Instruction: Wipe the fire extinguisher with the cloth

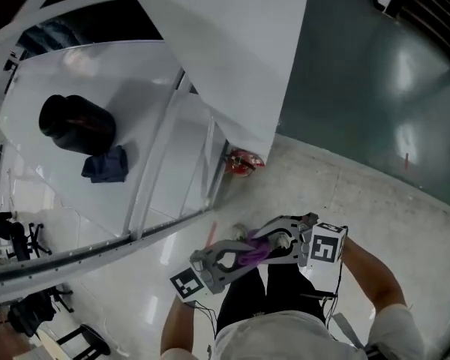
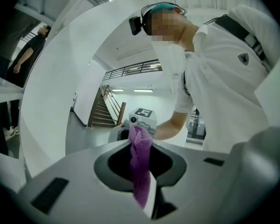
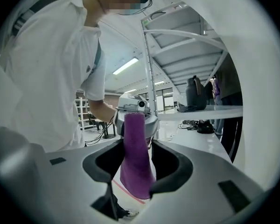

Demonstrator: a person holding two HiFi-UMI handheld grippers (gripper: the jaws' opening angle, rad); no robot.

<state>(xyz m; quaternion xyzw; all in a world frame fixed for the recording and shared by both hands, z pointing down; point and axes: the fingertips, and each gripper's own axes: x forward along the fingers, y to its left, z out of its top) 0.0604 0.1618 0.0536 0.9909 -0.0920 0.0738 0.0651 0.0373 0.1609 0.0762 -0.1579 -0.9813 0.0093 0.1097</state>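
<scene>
Got the purple cloth (image 2: 141,171) pinched in the left gripper (image 2: 141,141), lower centre, right gripper (image 3: 135,146) gaping wide around it, fire extinguisher (image 1: 244,161) mid-frame in head view.

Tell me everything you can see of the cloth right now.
The cloth is purple, thin, soft fabric, bunched into a narrow, wrinkled strip. The left gripper pinches its upper end in its fingers. The rest hangs limp between the open fingers of the right gripper, which faces the left one. Its lower end dangles free in the air.
</scene>
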